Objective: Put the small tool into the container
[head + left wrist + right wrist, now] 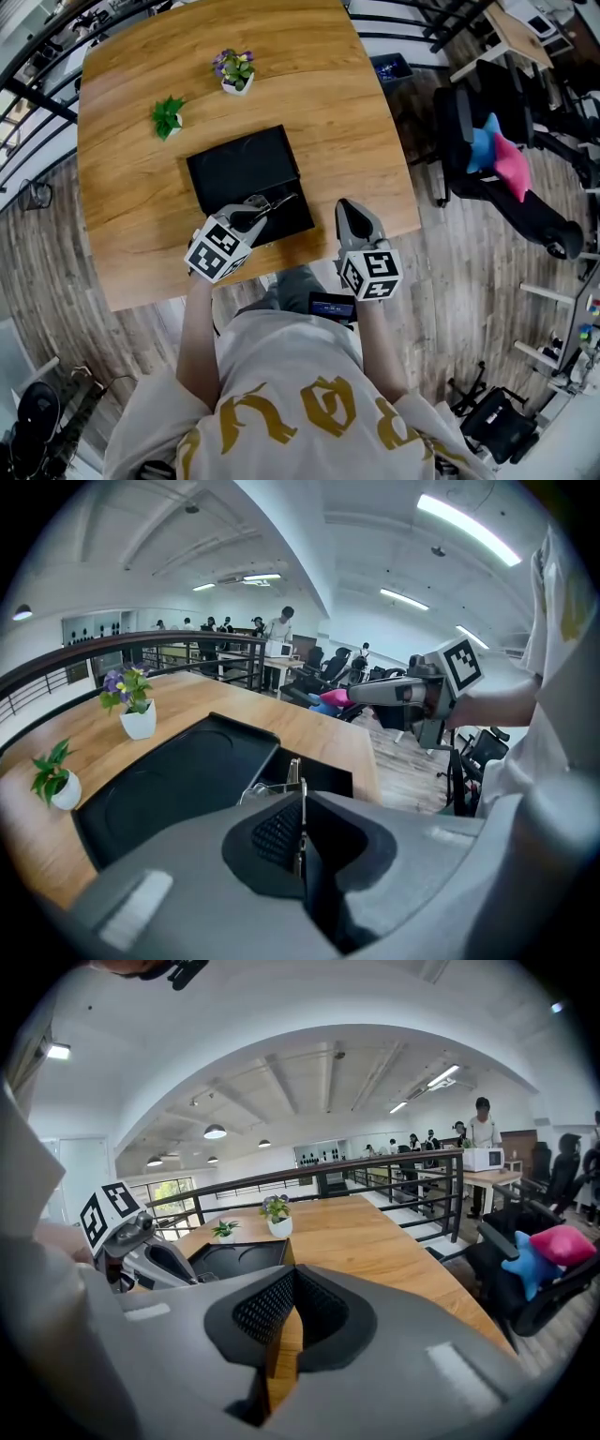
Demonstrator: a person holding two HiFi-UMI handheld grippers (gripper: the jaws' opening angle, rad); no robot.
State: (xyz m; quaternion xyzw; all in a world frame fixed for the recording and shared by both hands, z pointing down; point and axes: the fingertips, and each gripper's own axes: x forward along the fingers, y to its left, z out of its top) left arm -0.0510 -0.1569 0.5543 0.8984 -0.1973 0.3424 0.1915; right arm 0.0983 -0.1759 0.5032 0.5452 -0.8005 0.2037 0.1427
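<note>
A flat black container [239,164] lies open near the middle of the wooden table [347,112]. My left gripper [255,214] hangs over the container's near right corner, shut on a small thin metal tool [278,201]. In the left gripper view the tool [294,772] sticks out past the closed jaws of the left gripper [300,808], above the container [178,775]. My right gripper [347,212] is over the table's near edge, to the right of the container. Its jaws stand shut with nothing held, and bare wood shows beyond the right gripper [286,1288].
Two small potted plants stand at the table's far left, one green [167,116] and one with purple flowers [234,70]. A black office chair with blue and pink cushions [497,155] is on the floor to the right. A dark railing [394,1180] runs behind the table.
</note>
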